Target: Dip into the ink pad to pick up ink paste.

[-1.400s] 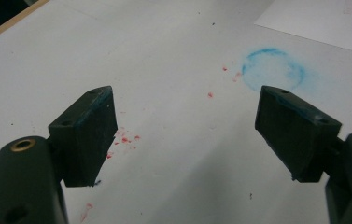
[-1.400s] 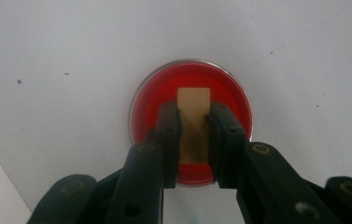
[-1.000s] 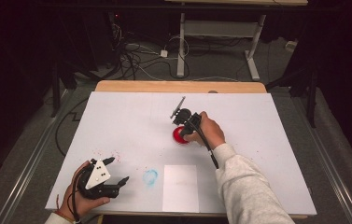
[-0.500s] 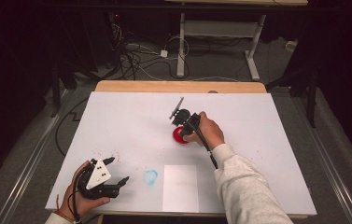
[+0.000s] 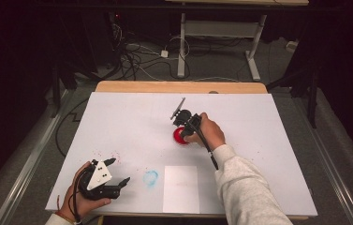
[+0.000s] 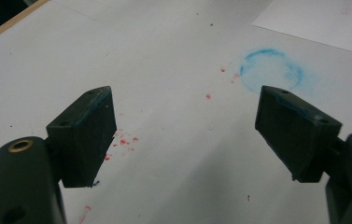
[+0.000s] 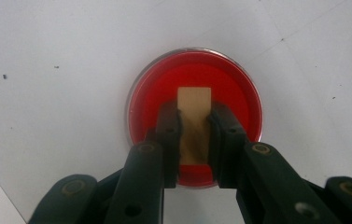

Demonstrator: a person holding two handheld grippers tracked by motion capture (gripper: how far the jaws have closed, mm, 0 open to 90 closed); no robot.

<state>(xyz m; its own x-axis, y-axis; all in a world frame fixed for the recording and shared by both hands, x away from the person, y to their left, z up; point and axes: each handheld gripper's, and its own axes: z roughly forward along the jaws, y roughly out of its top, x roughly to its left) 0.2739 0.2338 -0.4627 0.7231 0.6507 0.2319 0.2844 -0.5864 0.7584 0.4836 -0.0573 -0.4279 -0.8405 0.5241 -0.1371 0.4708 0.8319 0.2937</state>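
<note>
While the white table (image 5: 127, 122) carries all items, the step in hand reads as inking: a wooden stamp block (image 7: 193, 122) is being pressed into a red ink pad (image 7: 194, 79). The next move, as judged, calls for a straight vertical lift clear of the pad rim, then a carry toward the white paper sheet (image 5: 180, 187) at the table's near edge, keeping the block face level.

The table surface is flat, matte and lightly speckled with red flecks. The paper sheet is rectangular, smooth and blank. A faint blue ring mark (image 6: 271, 70) lies just beside the sheet, powdery in texture.

The left gripper (image 5: 117, 172) rests near the front left corner, jaws wide apart, with nothing between them. The right gripper (image 7: 193, 135) is clamped on the stamp block at mid-table.

The ink pad is round, glossy red, in a thin clear rim. The block is rectangular, pale bare wood.
</note>
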